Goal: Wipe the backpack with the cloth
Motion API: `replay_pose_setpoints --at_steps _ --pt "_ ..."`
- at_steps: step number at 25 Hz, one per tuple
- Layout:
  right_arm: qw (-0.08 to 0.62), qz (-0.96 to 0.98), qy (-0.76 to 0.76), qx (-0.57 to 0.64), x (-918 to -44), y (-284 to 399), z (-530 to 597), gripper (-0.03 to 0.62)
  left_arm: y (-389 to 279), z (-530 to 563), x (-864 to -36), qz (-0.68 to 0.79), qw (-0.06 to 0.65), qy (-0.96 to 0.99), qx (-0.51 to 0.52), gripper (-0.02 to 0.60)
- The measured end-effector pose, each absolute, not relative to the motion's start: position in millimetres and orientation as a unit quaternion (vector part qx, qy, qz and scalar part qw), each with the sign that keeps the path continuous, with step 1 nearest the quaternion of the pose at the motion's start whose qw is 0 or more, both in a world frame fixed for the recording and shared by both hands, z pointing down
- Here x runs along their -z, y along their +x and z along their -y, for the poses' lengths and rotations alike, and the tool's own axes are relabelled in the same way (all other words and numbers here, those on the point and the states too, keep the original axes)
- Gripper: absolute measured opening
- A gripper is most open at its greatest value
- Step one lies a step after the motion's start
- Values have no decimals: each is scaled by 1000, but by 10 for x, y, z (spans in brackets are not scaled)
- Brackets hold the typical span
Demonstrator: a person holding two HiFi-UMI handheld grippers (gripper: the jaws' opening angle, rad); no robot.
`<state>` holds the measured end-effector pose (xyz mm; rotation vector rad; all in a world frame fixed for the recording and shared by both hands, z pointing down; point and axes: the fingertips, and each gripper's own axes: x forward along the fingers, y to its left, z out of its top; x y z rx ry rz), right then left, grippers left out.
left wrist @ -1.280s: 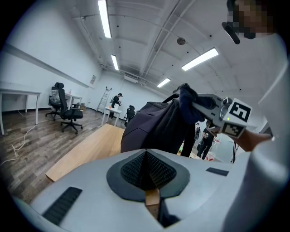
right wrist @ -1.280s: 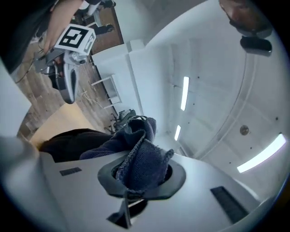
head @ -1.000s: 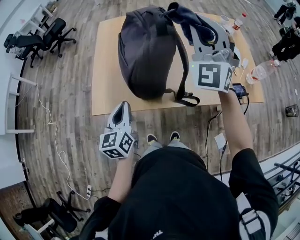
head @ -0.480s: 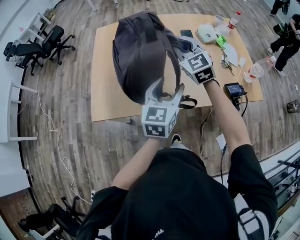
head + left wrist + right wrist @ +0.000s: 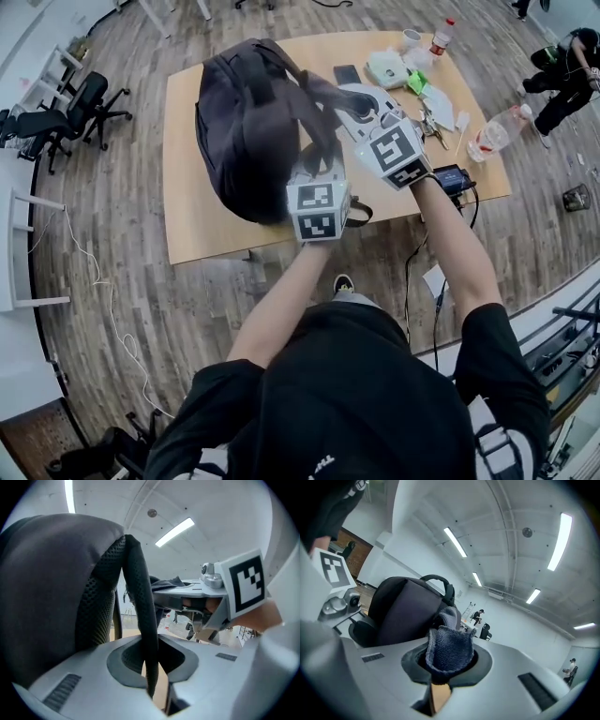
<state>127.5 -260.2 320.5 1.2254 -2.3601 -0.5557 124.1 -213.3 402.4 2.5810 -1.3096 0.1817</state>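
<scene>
Looking down in the head view, your left gripper (image 5: 313, 173) sits against the backpack (image 5: 239, 131) on the table (image 5: 187, 239), with the right gripper (image 5: 354, 101) just to its right. In the left gripper view, the jaws have just been closing and now pinch the strap (image 5: 140, 616); hold it taut. In the right gripper view, the jaws clamp the cloth (image 5: 449, 651), with the backpack ahead-left; press flat and stroke evenly

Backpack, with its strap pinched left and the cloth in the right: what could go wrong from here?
1. The left gripper has just closed its jaws on only the thin shoulder strap, which sits between them. The backpack could tip or swing under wiping pressure.
2. The right gripper pinches the cloth by one bunched end, so dragging may pull it free.
</scene>
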Motion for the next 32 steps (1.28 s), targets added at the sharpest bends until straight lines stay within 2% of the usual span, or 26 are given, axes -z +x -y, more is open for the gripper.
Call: replay_pose_setpoints --at_steps 5,11,16,22,24,27,30,31,32 --pt "214 845 448 199 -3276 1477 2563 43 851 1883 -4032 457 128 879 -43 55" --pt "178 869 422 189 -3339 1148 2466 43 106 1685 -3963 465 125 875 -44 55" --pt "186 892 385 149 -3597 833 2313 43 -779 1611 -3933 495 114 860 -52 55" --pt "153 913 362 113 -3514 674 2129 43 -1927 1842 -3983 579 114 806 -49 58" --pt "151 916 351 119 -3471 594 2094 44 -2012 1908 -4045 579 124 805 -38 58" --pt "142 922 333 138 -3359 381 2002 44 -1787 1838 -4138 531 129 837 -14 58" --pt "115 928 299 189 -3040 -1 1863 43 -1512 1655 -4182 465 97 880 -7 61" --pt "104 929 286 210 -2896 -151 1814 43 -1452 1594 -4191 448 80 890 -16 107" --pt "93 930 273 229 -2743 -301 1765 43 -1406 1532 -4202 433 63 899 -29 193"
